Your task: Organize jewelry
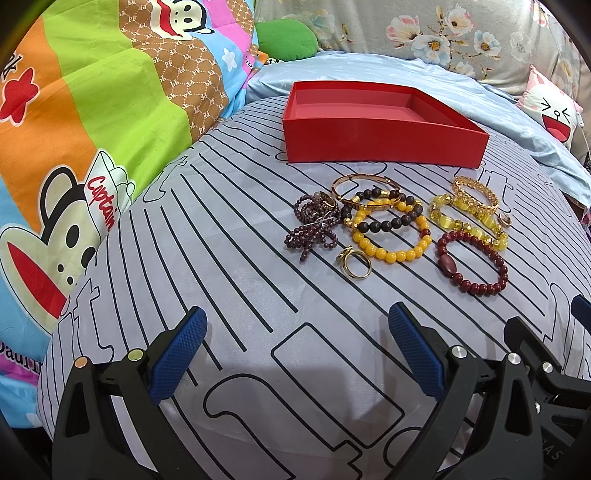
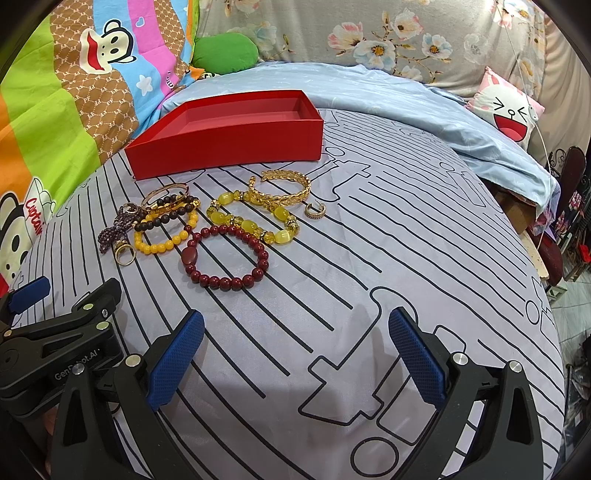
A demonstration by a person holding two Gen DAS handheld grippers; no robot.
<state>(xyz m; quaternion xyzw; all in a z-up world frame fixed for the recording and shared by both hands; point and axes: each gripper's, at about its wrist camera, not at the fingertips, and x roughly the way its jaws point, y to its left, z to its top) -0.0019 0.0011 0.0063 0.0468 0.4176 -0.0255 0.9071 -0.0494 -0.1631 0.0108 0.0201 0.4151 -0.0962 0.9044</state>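
Jaws on both grippers stand spread wide, nothing between them — left gripper (image 1: pixel 297 350) and right gripper (image 2: pixel 295 352) side by side, low over the striped cover (image 1: pixel 236 295). Jewelry lies in a loose cluster beyond the fingertips: red bead bracelet (image 2: pixel 225 258) nearest; yellow bead bracelet (image 1: pixel 391 236) overlapping a dark bead bracelet (image 1: pixel 384 214) and a thin gold bangle (image 1: pixel 364 190); purple bead strand (image 1: pixel 314 227) at the left edge; gold ring (image 1: pixel 356 264) just beside it; yellow stone bracelet (image 2: pixel 251 218) touching a gold cuff (image 2: pixel 282 188); small hoop (image 2: pixel 315 211) to its right. Red box (image 1: pixel 380 142) — open, empty — sits just behind the cluster. Cartoon quilt (image 1: pixel 92 122) at left, floral pillow (image 2: pixel 369 33) at back.
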